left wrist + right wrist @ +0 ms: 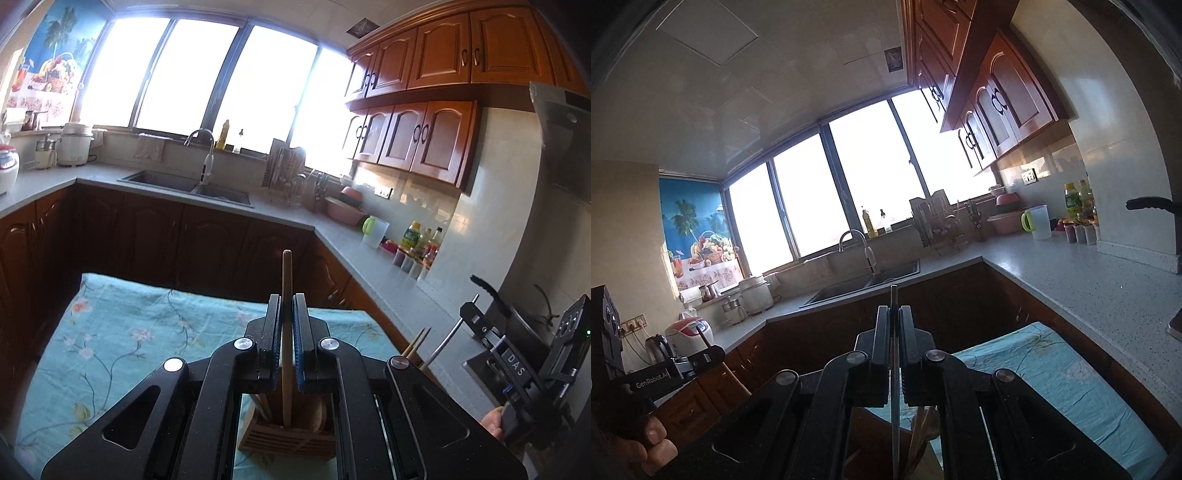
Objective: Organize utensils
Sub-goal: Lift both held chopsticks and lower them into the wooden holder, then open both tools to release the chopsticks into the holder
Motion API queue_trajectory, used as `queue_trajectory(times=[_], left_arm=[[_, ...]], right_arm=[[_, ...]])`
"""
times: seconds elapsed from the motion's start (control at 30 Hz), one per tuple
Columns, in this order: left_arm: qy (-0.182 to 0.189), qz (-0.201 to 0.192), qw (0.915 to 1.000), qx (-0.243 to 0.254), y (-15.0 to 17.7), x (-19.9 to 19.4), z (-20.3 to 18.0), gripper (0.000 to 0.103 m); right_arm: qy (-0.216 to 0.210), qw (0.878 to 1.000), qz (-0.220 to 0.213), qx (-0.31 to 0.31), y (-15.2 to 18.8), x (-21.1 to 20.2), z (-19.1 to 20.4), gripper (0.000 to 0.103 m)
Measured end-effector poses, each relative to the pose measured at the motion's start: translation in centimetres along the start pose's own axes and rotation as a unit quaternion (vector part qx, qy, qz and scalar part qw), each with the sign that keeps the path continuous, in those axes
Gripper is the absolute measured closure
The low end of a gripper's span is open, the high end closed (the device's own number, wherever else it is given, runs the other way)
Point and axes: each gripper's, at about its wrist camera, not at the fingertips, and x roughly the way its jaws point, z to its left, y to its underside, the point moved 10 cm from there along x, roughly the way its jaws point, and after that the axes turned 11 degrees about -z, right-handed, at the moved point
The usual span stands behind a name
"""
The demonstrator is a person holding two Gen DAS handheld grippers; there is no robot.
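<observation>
In the left wrist view my left gripper [287,300] is shut on the upright handle of a wooden utensil [287,273]. Its lower end stands in a slatted wooden utensil holder [284,439] on a teal floral cloth [129,332]. In the right wrist view my right gripper [894,312] is shut on a thin metal utensil handle [893,295] that runs down toward the same holder [932,463], where wooden sticks [919,424] lean. Each gripper shows in the other's view: the right gripper [474,314] at far right with chopsticks [417,343] beside it, and the left gripper [713,354] at far left.
Grey countertop [369,266] wraps round a sink [184,184] with a faucet. A dish rack [284,170], pink bowls [343,210], a jug [375,230] and bottles [417,240] line the right side. A black pan handle [1148,203] juts out at right. Appliances [690,332] stand at left.
</observation>
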Motion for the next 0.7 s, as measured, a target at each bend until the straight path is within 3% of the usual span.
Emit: queue_trajectory(times=[0.33, 0.7], left_arm=[[-0.011, 0.063, 0.998, -0.006, 5.9, 1.3, 1.4, 0.097], [-0.012, 0.071, 0.9974, -0.003, 5.8, 1.5, 1.2, 0.097]], right_arm=[[0.009, 0.998, 0.066, 0.019, 5.1, 0.3, -1.9, 0.099], [0.006, 0.996, 0.083, 0.017, 5.0, 0.6, -1.8, 0.098]])
